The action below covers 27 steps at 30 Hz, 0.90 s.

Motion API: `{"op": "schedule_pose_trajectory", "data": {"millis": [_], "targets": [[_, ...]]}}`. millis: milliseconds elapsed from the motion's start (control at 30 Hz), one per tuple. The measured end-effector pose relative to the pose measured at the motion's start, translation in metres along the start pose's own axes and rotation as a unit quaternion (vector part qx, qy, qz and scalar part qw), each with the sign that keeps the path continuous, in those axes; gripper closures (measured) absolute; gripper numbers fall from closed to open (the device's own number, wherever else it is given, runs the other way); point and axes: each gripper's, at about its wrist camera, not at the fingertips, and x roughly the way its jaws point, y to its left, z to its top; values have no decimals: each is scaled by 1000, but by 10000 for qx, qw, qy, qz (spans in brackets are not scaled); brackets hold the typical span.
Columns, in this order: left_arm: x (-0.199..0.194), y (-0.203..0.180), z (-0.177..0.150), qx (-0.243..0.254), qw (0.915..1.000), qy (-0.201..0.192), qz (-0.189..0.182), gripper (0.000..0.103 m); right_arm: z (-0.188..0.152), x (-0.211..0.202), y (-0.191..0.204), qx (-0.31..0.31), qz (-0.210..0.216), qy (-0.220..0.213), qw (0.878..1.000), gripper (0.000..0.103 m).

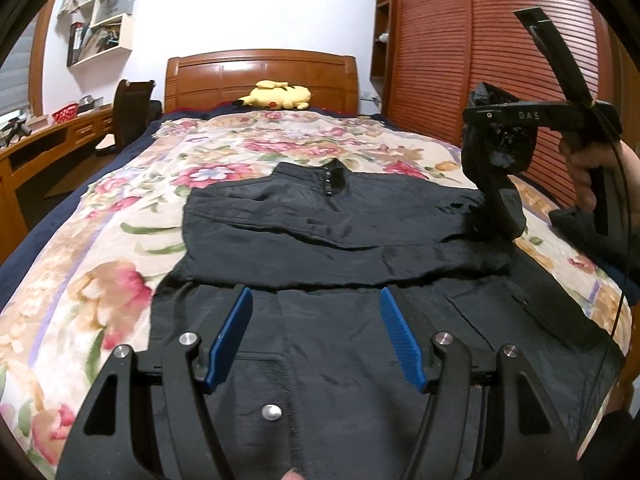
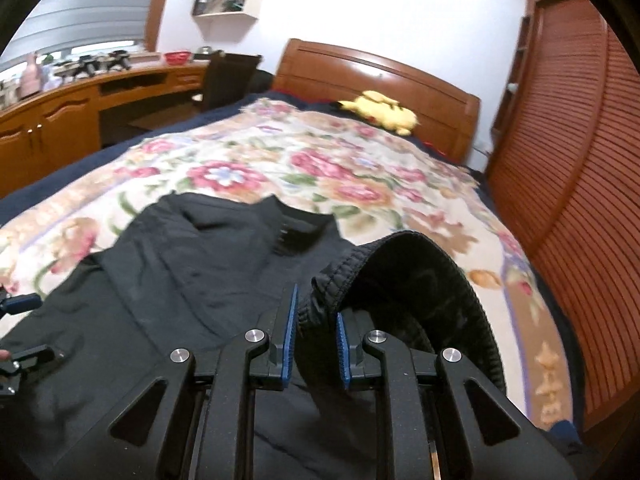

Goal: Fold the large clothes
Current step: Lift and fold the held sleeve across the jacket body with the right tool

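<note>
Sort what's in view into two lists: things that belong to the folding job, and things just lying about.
Belongs to the job:
- black jacket, spread on the bed
- its elastic cuff, pinched in the right tool
- left tool, open above the jacket

Lying about:
- yellow plush toy by the headboard
- floral blanket
- red basket on the desk
- wall shelf

A bedroom in a home is shown. A bed (image 1: 120,216) with a floral cover is placed against a wooden headboard (image 1: 260,76), and a yellow plush toy (image 1: 276,96) is laid near it. A long wooden bench (image 2: 80,96) with drawers and cabinet doors is built along the wall under a window with blinds (image 2: 88,12). A dark chair (image 1: 132,116) is set beside the bench. White wall shelves (image 1: 104,20) are filled with books and papers. A wardrobe with reddish louvred doors (image 1: 480,40) is seen on the other side.
</note>
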Motion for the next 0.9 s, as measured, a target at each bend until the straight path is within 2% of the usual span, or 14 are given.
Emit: {"op": "schedule_pose_trajectory", "data": {"millis": [200,467,600,900], "targets": [[-4,17,0,-174,9998,-49,91,37,17,-11,32,-40,484,-371,9981,90],[-9,33,-4,-245,9993,-52,278,37,26,-20,78,-238,1040,-566,9927,90],[-14,40,-5,-308,9990,-63,327,37,23,-19,97,-303,1266,-517,9901,90],[-15,45,-6,-293,9988,-69,386,37,-1,4,111,-259,1359,-90,9903,88]]}}
